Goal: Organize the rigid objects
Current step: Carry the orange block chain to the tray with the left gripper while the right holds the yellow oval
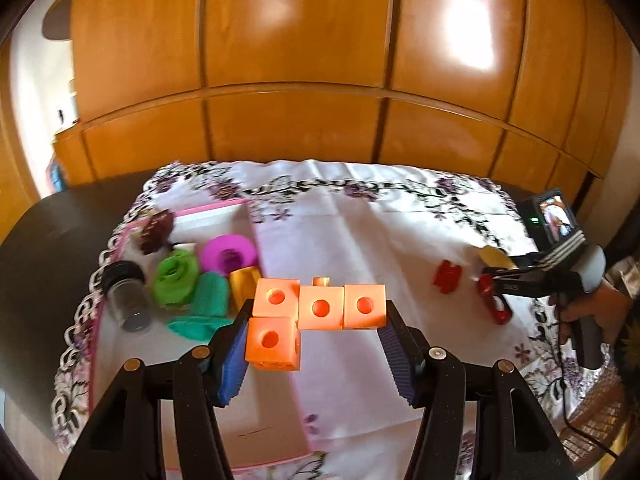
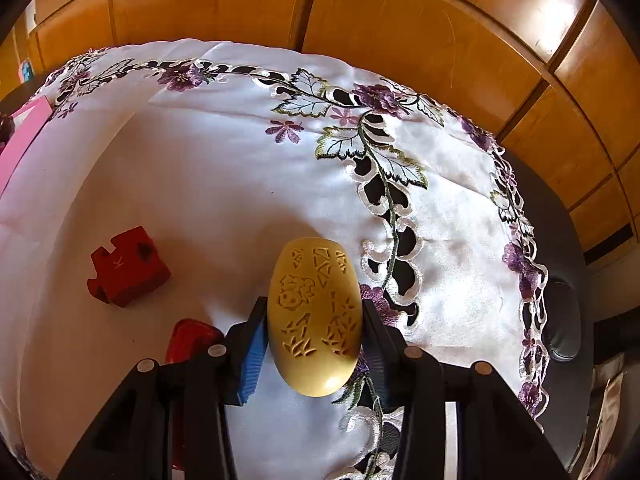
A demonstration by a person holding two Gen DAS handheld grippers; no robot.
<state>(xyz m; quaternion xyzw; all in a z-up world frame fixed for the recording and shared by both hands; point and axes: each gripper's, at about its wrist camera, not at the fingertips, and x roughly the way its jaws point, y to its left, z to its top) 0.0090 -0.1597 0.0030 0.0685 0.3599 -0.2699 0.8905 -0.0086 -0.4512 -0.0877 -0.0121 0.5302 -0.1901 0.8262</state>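
Left wrist view: the left gripper (image 1: pixel 316 338) pinches the orange blocks (image 1: pixel 318 312) above the pink tray's (image 1: pixel 208 210) right edge, with toys crowding the tray's far end. Right gripper (image 2: pixel 314 336) clamps the yellow egg (image 2: pixel 314 316) over the tablecloth (image 2: pixel 224 184); a red block (image 2: pixel 128 266) sits left, with bare cloth stretching ahead.

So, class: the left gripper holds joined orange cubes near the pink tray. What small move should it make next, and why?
Probably carry the orange cubes a little leftward over the pink tray, then lower them. The left gripper grips them at the tray's right edge, and the other sorted items, such as the magenta ring, already lie inside.
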